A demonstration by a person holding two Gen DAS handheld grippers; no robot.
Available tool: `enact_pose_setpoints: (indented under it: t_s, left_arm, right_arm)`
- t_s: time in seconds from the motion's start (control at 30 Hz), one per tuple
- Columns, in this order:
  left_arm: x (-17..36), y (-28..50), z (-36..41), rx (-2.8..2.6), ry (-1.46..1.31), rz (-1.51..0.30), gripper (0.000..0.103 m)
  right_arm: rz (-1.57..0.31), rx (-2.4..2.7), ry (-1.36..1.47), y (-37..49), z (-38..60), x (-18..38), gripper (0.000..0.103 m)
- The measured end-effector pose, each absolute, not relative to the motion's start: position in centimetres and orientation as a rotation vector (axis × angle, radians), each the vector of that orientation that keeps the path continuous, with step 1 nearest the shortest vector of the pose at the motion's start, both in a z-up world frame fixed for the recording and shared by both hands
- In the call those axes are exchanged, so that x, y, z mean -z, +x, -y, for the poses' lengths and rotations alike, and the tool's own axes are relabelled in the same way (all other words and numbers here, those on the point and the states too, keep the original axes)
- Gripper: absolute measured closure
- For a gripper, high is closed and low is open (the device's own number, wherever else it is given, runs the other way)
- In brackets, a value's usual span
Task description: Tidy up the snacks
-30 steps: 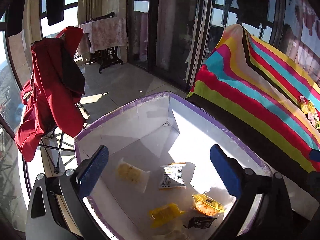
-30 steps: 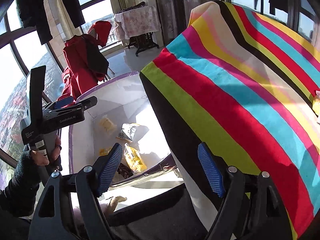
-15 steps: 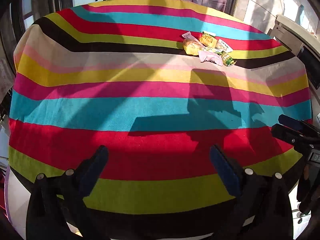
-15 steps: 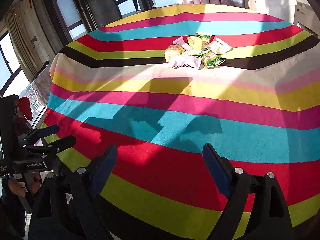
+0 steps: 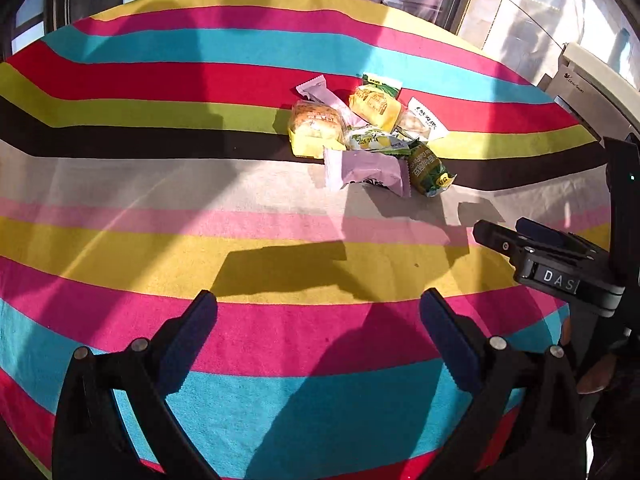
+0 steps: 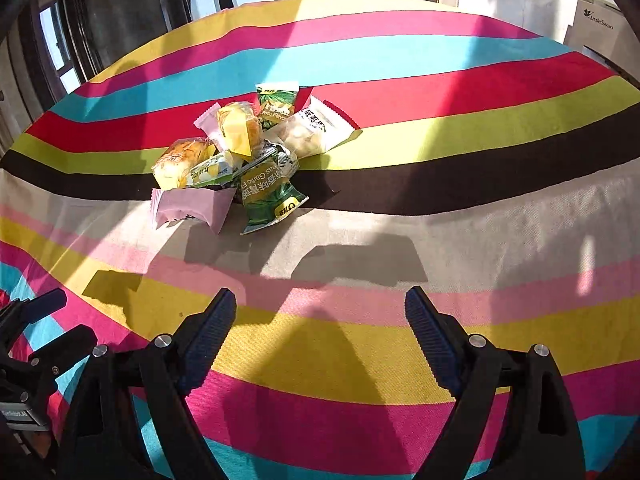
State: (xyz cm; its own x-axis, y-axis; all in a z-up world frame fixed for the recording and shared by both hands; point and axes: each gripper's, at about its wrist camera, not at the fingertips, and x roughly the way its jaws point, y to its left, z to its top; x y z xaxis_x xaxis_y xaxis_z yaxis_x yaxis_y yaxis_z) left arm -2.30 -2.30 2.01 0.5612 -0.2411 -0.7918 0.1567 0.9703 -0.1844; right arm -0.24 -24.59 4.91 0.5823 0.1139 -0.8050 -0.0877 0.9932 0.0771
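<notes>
A small heap of wrapped snacks lies on the striped tablecloth (image 5: 160,184): a pink packet (image 5: 366,171) in front, a green pea packet (image 5: 428,166), a yellow cake (image 5: 316,126), another yellow cake (image 5: 376,106) and a white packet (image 5: 422,122). The right wrist view shows the same heap, with the pink packet (image 6: 192,208) and the green packet (image 6: 266,194) nearest. My left gripper (image 5: 318,326) stands open and empty, well short of the heap. My right gripper (image 6: 320,320) is open and empty too, also short of it, and appears from the side at the right edge (image 5: 516,236).
A white appliance box (image 5: 592,80) stands past the table's far right edge. Windows and dark frames (image 6: 72,40) run behind the table. The cloth (image 6: 480,208) around the heap is bare, with the grippers' shadows on it.
Both grippers swung away from the white box with snacks beside the table and over the striped cloth, then moved closer to the heap. The right gripper's jaws opened a little wider.
</notes>
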Motion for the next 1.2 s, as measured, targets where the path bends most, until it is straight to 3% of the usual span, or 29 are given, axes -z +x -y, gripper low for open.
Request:
enact_pose_setpoints:
  t_s: [0.3, 0.37, 0.4, 0.97, 1.03, 1.07, 1.1, 1.13, 1.2]
  left_arm:
    - [-0.9, -1.7, 1.7, 0.232, -0.136, -0.968, 0.002]
    - [-1.0, -1.0, 1.8, 0.232, -0.133, -0.971, 0.002]
    - [-0.9, -0.7, 1.8, 0.233, -0.137, -0.974, 0.002]
    - [-0.6, 9.5, 9.0, 0.341, 0.18, -0.974, 0.002]
    - [-0.5, 8.9, 9.6, 0.416, 0.161, -0.969, 0.016]
    - [-0.6, 8.1, 9.9, 0.421, 0.173, -0.958, 0.043]
    - [-0.8, 7.2, 10.1, 0.422, 0.186, -0.952, 0.077]
    - [-0.9, 6.2, 10.2, 0.443, 0.17, -0.953, 0.088]
    - [-1.4, 3.7, 9.6, 0.441, 0.131, -0.922, 0.093]
  right_arm:
    - [-0.985, -0.162, -0.092, 6.5, 20.8, -3.1, 0.022]
    - [-0.962, -0.194, -0.079, 6.5, 20.7, -3.3, 0.035]
    - [-0.955, -0.193, -0.08, 6.2, 20.8, -3.6, 0.065]
    - [-0.86, -0.197, 0.251, -9.7, 27.1, -5.3, 0.066]
    - [-0.852, -0.195, 0.27, -9.7, 27.5, -5.3, 0.066]
    - [-0.846, -0.196, 0.279, -9.7, 27.6, -5.3, 0.066]
    - [-0.839, -0.2, 0.291, -9.3, 27.9, -5.4, 0.066]
    - [-0.835, -0.203, 0.301, -9.3, 28.1, -5.4, 0.066]
    - [-0.833, -0.211, 0.322, -9.3, 28.5, -5.2, 0.066]
